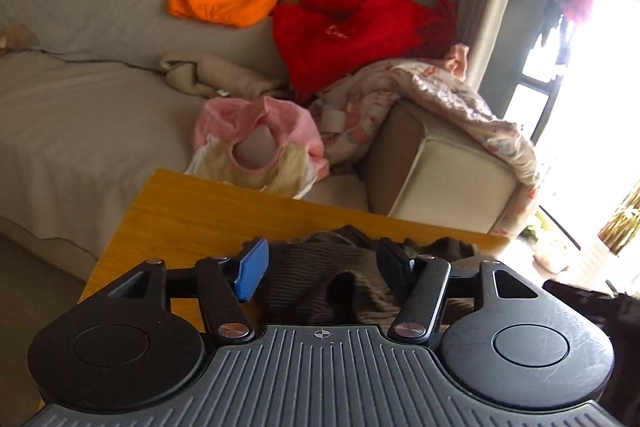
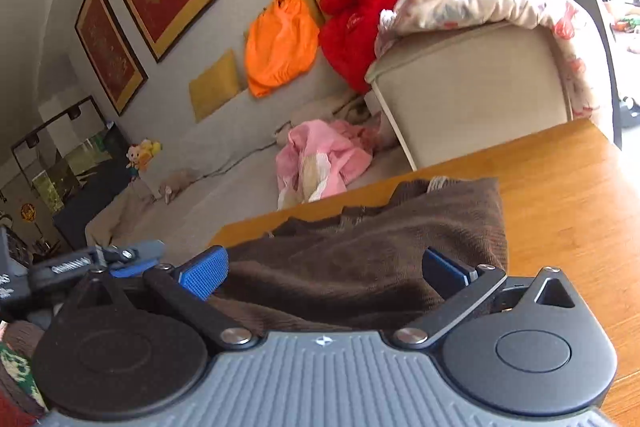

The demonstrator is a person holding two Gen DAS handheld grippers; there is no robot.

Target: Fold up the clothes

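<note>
Brown knitted garment (image 2: 372,267) bunched on wooden bench (image 2: 568,187), in front of sofa (image 1: 80,115). Left gripper (image 1: 320,267) and right gripper (image 2: 332,271) over garment, jaws wide apart, gripping nothing

The brown sweater's (image 1: 320,275) near part is hidden behind the hand-held gripper (image 1: 320,267), and the window (image 1: 592,87) is glare-bleached.

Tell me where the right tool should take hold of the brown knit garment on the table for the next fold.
Probably the far right corner of the brown knit garment, where it ends in a clean straight edge on the wooden table. Come in from the bare table to its right; the right tool stands open over the bunched middle.
</note>
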